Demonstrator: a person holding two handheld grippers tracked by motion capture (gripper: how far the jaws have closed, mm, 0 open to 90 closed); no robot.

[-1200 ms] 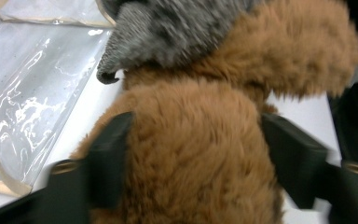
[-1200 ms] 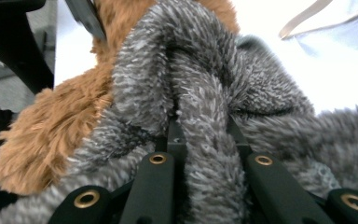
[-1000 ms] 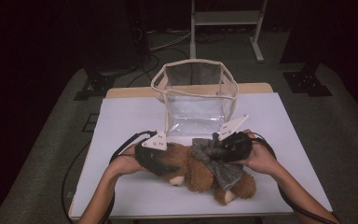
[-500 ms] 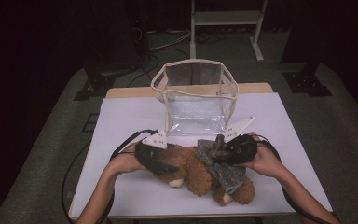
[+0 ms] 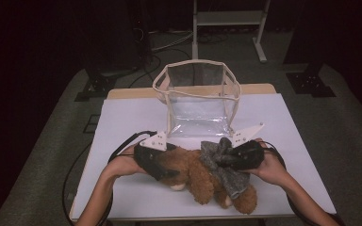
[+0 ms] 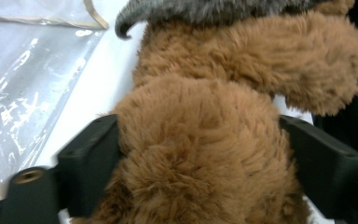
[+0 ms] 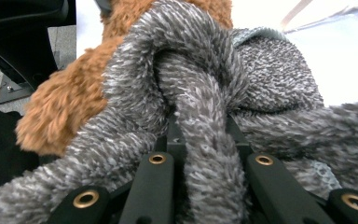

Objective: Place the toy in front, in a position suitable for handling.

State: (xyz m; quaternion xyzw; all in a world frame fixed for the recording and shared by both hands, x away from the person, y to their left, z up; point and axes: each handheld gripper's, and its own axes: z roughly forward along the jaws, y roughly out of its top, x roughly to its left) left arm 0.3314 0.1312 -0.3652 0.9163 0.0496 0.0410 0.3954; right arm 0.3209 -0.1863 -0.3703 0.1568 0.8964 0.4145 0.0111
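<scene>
- High view: a brown teddy bear lies on its side at the near middle of the white table, with a grey knitted scarf around it. A clear plastic bag stands open-topped just beyond the bear.
- The left gripper is at the bear's left end. In the left gripper view its jaws straddle the brown fur and have just been opening; the bear's body sits between them, the pads brushing the pile with no squeeze I can see. I read this as a grip let go, not a hold.
- The right gripper is clenched on a fold of the scarf, seen in the right gripper view pinched between its jaws.
- The step in hand looks like working the scarf on or off the bear.
- To do it well: draw the scarf along its own length rather than upward, so the bear is not dragged.
- Re-seat the left jaws deeper on the body before pulling, since plush slips.
- Keep the bear clear of the bag's near wall.
</scene>
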